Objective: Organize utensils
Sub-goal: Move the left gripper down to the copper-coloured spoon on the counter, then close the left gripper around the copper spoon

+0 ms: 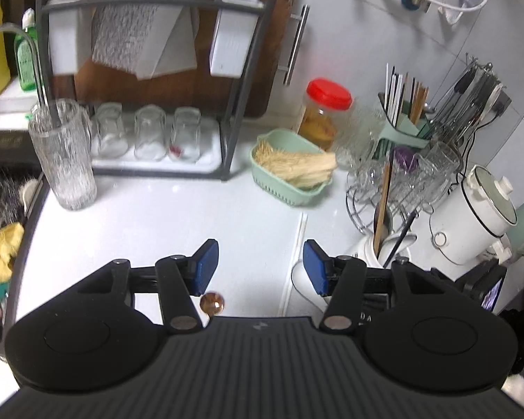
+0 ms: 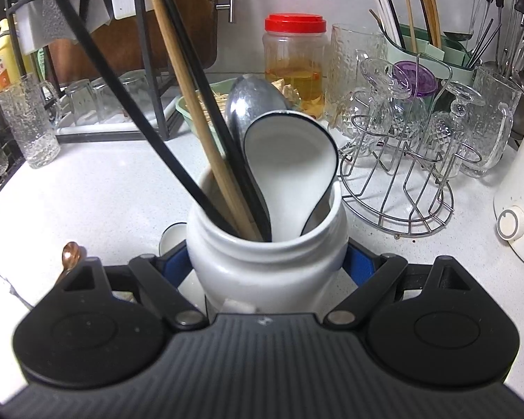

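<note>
White kitchen bench (image 1: 164, 216), crowded along the back and bare in the middle.

White ceramic jar (image 2: 265, 262) stands on the bench near its front edge, clamped at the shoulders by the right gripper (image 2: 267, 265); blue pads press on both sides, so the jar is held. Inside it: a white ceramic spoon (image 2: 290, 167), a metal spoon (image 2: 251, 101) behind that, a pair of wooden chopsticks (image 2: 188, 104) and black chopsticks (image 2: 122, 104), all leaning out past the rim, up and to the left.

Small copper-coloured spoon (image 1: 212, 303) lies loose on the bench just left of the jar. Left gripper (image 1: 260, 269) hangs over it with jaws moderately wide and nothing between them; the spoon's bowl shows just under the left pad. Likely next pick, judging by position.

Risks:
- Spoon is thin and flat on a hard, slick top. Pads closing from above may skid it away or pinch only the bowl edge, leaving it to swing.
- Leaning chopsticks cross the route to the jar mouth. A knock could flip them out or tip the jar against the right grip.
- Jar mouth is already packed; dropping the spoon in may jam it on the ceramic spoon.
- Wire glass rack (image 2: 398, 188) sits near the jar on the right. A shoved jar could rattle the glasses.
</note>
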